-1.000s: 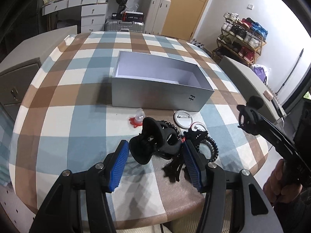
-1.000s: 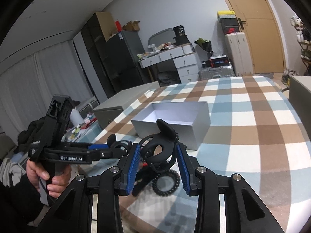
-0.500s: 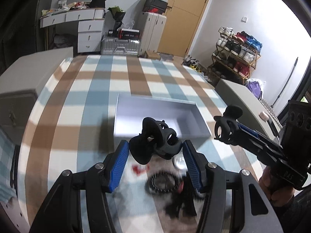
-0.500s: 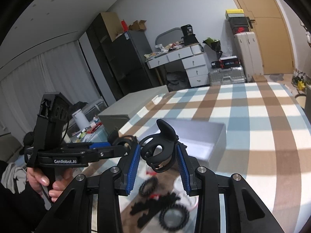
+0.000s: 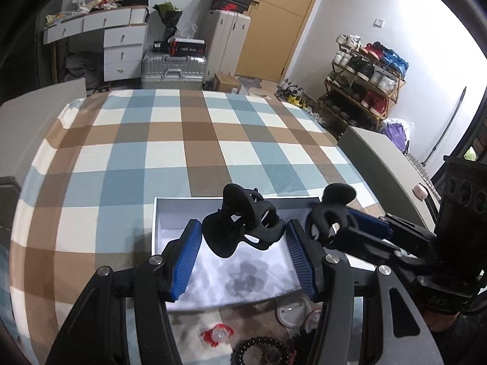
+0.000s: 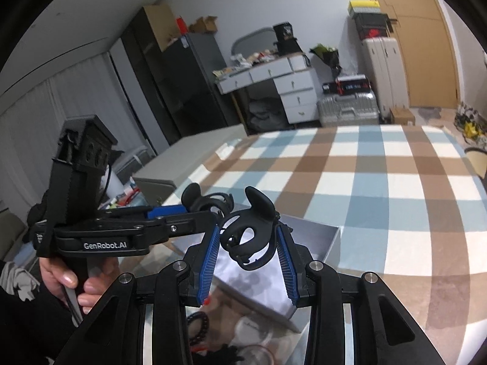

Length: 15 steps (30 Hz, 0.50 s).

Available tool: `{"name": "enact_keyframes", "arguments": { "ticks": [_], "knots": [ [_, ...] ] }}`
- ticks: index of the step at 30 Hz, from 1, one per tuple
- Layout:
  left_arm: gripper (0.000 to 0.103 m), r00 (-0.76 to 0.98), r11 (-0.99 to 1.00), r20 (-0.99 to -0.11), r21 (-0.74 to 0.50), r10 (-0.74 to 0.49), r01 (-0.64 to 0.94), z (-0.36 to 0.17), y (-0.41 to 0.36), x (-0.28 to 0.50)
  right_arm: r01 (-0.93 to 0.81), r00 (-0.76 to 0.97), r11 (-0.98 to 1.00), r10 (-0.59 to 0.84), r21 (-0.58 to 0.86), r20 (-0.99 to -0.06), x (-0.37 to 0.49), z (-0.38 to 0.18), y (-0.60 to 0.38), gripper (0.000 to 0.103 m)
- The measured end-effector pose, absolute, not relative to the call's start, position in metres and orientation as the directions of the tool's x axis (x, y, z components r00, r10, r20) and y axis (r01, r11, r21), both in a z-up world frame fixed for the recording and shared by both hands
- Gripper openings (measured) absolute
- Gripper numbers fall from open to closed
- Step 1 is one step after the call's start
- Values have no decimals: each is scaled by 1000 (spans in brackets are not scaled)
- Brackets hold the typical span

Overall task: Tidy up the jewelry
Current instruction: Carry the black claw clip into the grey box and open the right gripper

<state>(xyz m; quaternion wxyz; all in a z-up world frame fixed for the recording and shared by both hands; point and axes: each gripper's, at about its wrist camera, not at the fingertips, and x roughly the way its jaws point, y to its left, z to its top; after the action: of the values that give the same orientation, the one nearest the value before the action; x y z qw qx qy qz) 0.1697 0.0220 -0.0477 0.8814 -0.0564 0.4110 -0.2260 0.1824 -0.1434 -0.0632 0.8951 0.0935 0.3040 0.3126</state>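
My left gripper (image 5: 243, 228) is shut on a black claw clip (image 5: 240, 225), held between its blue pads above the open grey box (image 5: 154, 222) with a white inside. In the right wrist view, my right gripper (image 6: 246, 243) is shut on a second black claw clip (image 6: 252, 231), also over the box (image 6: 333, 243). The two grippers hang side by side. The right gripper (image 5: 350, 231) and its clip (image 5: 331, 213) show at the right of the left wrist view. The left gripper (image 6: 213, 210) with its clip (image 6: 207, 199) shows at the left of the right wrist view.
The box stands on a table with a blue, brown and white checked cloth (image 5: 182, 152). In front of the box lie a black spiral hair tie (image 5: 261, 346), a small red piece (image 5: 217, 334) and a round badge (image 5: 289, 313). A hand (image 6: 70, 279) grips the left handle.
Both grippers have carried their claw clips forward, from above the loose pile to above the open box. The box now sits under the fingers, and the pile lies behind them.
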Motion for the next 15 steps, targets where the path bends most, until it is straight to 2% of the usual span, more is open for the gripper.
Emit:
{"name": "enact_keyframes", "arguments": {
  "ticks": [8, 12, 15],
  "knots": [
    [52, 497, 881, -732, -331, -466, 339, -60, 23, 183, -487, 590, 800, 598, 351, -542, 200, -77, -137, 37],
    [52, 506, 898, -752, -271, -423, 346, -61, 15, 183, -478, 571, 799, 599, 365, -562, 206, -83, -135, 37],
    [52, 494, 896, -757, -281, -427, 344, -64, 14, 187, -472, 568, 811, 580, 346, -584, 210, -86, -131, 38]
  ]
}}
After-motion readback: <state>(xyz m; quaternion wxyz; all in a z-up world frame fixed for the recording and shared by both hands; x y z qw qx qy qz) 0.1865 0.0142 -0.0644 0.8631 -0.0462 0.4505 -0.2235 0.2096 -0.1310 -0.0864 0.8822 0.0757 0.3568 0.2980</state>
